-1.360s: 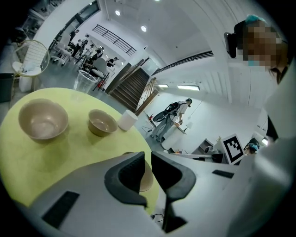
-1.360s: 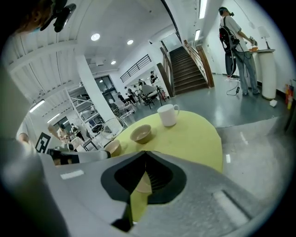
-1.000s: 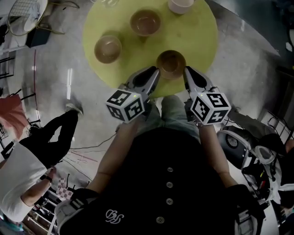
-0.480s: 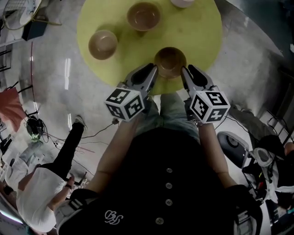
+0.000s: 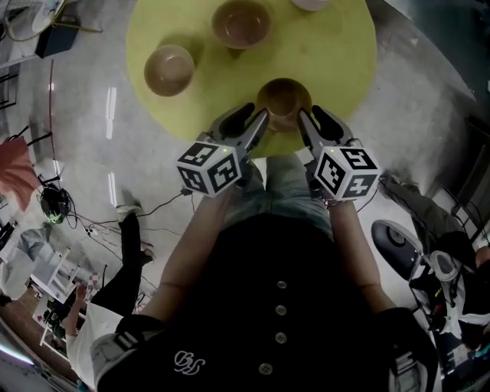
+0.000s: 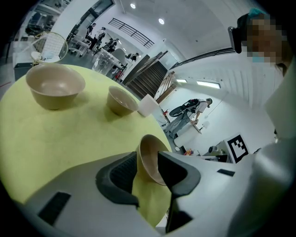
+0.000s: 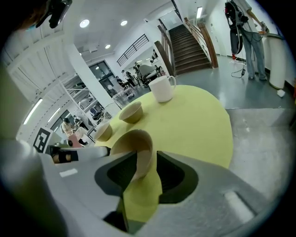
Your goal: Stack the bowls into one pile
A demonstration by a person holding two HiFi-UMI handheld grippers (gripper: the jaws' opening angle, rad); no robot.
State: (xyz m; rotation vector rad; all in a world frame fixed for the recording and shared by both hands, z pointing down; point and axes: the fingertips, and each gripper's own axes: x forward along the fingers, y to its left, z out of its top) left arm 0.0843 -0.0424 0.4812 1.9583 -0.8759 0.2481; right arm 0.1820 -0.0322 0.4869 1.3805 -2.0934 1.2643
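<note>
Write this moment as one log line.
left tongs: open, bowl rim between | right tongs: just opened, rim between | bowl: on table

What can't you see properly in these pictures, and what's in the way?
White cup: head view, cut off by the top edge; right gripper view, its own wall hides the inside.
Nearest bowl: base behind the right gripper, right gripper view.
Table: legs under its yellow top, every view.
Distant people: both gripper views, too small.

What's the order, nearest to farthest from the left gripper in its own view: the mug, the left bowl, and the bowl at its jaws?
1. Bowl at the jaws, rim between them.
2. Left bowl, off to the left.
3. Mug, farthest back, near the centre.
</note>
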